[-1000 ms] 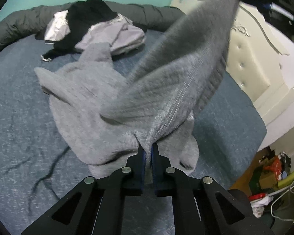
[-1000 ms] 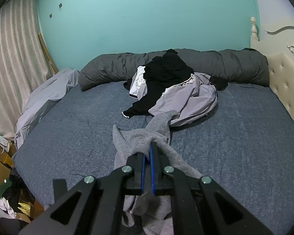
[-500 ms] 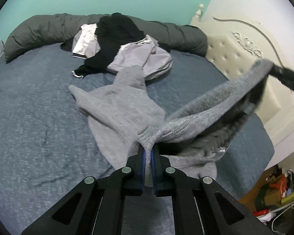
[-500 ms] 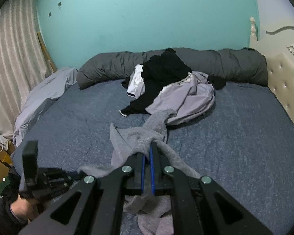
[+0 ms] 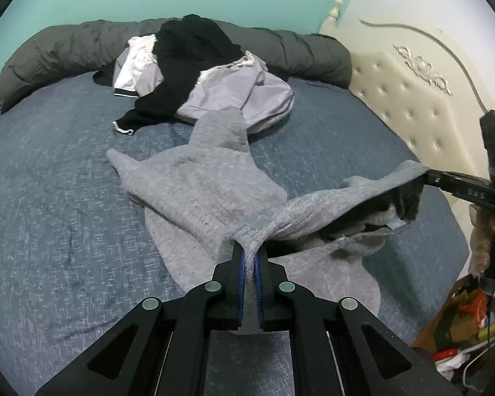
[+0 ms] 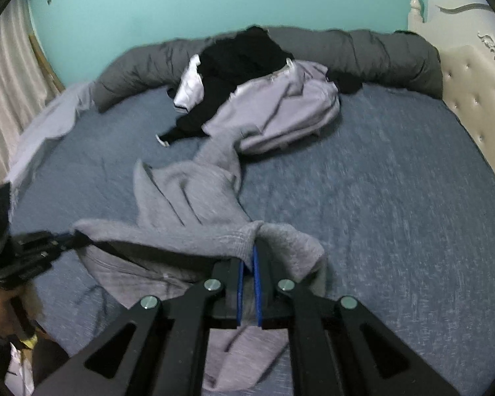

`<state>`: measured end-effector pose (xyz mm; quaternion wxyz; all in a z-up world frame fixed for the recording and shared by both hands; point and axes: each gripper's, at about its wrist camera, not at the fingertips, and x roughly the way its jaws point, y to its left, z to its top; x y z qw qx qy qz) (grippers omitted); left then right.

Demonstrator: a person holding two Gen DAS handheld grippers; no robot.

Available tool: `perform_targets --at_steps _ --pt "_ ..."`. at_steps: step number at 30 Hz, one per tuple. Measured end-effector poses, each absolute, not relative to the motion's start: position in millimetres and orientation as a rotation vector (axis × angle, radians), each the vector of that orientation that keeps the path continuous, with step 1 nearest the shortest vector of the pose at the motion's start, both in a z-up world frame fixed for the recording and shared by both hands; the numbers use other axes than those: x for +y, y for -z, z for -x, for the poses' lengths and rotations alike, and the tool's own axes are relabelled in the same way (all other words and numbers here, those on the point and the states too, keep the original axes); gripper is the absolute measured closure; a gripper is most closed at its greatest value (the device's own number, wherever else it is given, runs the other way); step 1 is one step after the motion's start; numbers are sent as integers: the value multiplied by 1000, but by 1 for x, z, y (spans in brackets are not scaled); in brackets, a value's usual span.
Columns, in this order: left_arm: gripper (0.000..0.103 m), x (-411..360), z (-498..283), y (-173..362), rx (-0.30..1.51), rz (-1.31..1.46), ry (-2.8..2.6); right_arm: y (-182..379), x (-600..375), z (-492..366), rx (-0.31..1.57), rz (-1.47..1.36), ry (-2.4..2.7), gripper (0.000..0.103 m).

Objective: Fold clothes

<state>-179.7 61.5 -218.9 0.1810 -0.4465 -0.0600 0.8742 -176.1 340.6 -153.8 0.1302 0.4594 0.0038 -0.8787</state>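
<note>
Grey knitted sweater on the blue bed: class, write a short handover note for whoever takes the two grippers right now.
Left gripper: shut on the grey knitted sweater at its edge.
Right gripper: shut on the same edge further along, so it stretches between them above the blue bed cover.
The rest of the sweater lies on the bed, its far end reaching the heap of black and lilac clothes by the rolled dark grey duvet.
Done: sweater gripped, edge spread.
Left: lay it flat, fold it, then take the heap.
</note>
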Motion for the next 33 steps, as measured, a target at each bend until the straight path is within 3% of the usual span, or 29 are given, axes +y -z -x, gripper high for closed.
perform_targets --at_steps 4,9,16,21,23,25,33 --pt "98 67 182 227 -164 1269 -2454 173 340 179 101 -1374 2538 96" --pt "98 70 182 231 -165 1277 -2440 189 325 176 363 -1362 2522 75" --pt "98 70 185 232 -176 1287 -2434 203 311 167 541 -1328 2425 72" --pt "98 70 186 232 -181 1288 -2432 210 302 166 567 -1328 2369 72" --pt "98 70 185 232 -180 1284 -2434 211 300 165 549 -1338 2354 75" --pt "98 70 184 231 -175 1275 -2440 212 300 165 511 -1352 2345 98" --pt "98 61 177 191 -129 1175 -2490 138 310 154 254 -1159 2461 99"
